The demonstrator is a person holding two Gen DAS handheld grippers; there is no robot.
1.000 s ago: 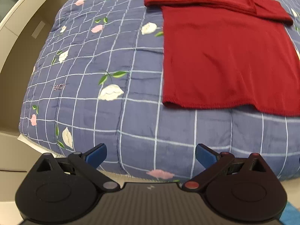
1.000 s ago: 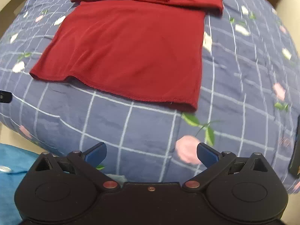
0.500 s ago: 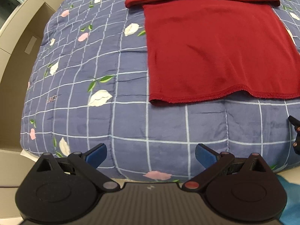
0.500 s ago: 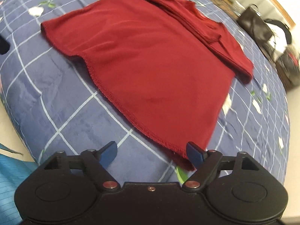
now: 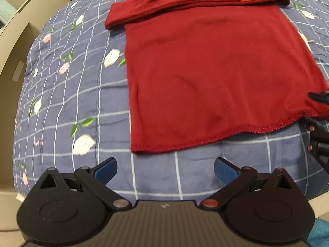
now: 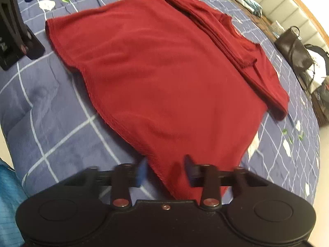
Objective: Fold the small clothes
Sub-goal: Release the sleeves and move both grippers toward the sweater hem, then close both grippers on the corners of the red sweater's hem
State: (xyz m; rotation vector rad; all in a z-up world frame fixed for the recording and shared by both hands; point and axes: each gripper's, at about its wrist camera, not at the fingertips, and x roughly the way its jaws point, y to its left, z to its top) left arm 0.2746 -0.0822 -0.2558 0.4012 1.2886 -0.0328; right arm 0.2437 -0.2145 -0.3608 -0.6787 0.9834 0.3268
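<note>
A dark red shirt (image 5: pixel 216 72) lies flat on a blue floral quilt (image 5: pixel 72 82), its sleeves folded across the top. My left gripper (image 5: pixel 165 167) is open over bare quilt, just short of the hem's near left corner. In the right wrist view the shirt (image 6: pixel 164 72) fills the middle. My right gripper (image 6: pixel 165 164) straddles the hem's near right corner. Its blurred jaws are narrowed to about half width, with cloth between them and a gap still showing. The right gripper (image 5: pixel 317 113) also shows at the left wrist view's right edge.
The quilt (image 6: pixel 51 113) drops off at the near edge. Beige furniture (image 5: pixel 12 41) stands to the left of the bed. A black handbag (image 6: pixel 294 47) sits beyond the far side. Blue fabric (image 6: pixel 8 195) lies below the near edge. The left gripper (image 6: pixel 16 20) stands at the hem's other corner.
Both grippers moved in toward the hem. The right gripper reached the near right corner and its jaws narrowed around the cloth. The left gripper stayed open.
</note>
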